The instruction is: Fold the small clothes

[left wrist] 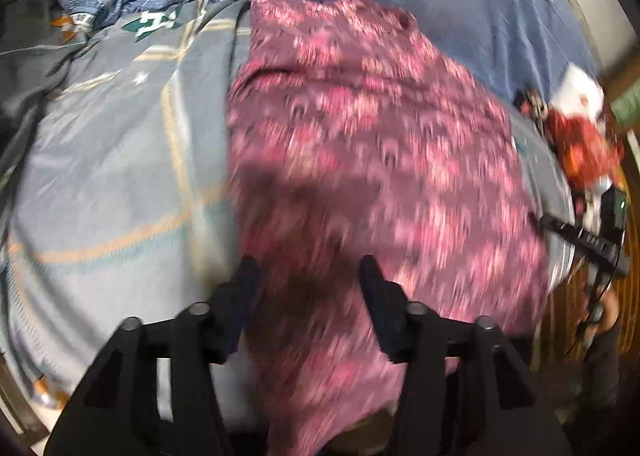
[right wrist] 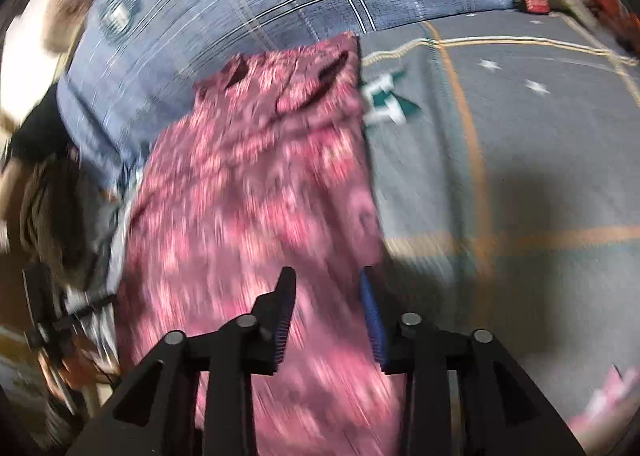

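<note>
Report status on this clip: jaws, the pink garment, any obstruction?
Left gripper and right gripper: jaws open, nothing clamped. Pink garment lies long on the grey bedsheet, frames blurred. Red toy at the bed's edge, clear of the garment.

We look steeply down from each gripper, along its fingers, close over the bed. Both our views share the pink patterned garment (left wrist: 360, 160) (right wrist: 256, 192) ahead and the checked bedding (left wrist: 112, 160) (right wrist: 520, 160).
</note>
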Action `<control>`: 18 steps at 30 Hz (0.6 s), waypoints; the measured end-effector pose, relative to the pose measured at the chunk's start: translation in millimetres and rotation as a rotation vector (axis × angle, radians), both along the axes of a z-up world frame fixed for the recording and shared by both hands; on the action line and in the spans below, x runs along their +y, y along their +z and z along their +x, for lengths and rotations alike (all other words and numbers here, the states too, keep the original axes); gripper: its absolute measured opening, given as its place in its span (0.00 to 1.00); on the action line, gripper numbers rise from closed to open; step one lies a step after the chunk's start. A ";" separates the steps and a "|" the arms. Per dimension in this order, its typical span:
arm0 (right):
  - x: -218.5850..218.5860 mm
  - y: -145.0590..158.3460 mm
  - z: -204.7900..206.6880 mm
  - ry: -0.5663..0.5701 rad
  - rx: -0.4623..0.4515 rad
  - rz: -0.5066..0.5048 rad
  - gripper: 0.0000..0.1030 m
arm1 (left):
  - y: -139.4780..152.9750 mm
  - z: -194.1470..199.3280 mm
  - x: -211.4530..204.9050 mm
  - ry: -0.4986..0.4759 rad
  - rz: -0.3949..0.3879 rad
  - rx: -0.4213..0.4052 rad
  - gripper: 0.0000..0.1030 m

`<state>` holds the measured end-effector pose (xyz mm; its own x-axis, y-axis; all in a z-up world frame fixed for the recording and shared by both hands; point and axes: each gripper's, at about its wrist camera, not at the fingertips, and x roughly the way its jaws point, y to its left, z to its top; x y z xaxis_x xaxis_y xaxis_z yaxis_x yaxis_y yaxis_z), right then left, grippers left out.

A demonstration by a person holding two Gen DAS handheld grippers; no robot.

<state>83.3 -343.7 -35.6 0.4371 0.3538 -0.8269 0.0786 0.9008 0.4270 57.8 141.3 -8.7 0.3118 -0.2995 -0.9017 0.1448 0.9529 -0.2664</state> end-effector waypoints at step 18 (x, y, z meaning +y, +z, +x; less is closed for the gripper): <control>15.8 -54.4 -116.9 0.206 0.137 0.008 0.03 | -72.7 -96.4 -9.2 -0.161 -0.014 0.182 0.03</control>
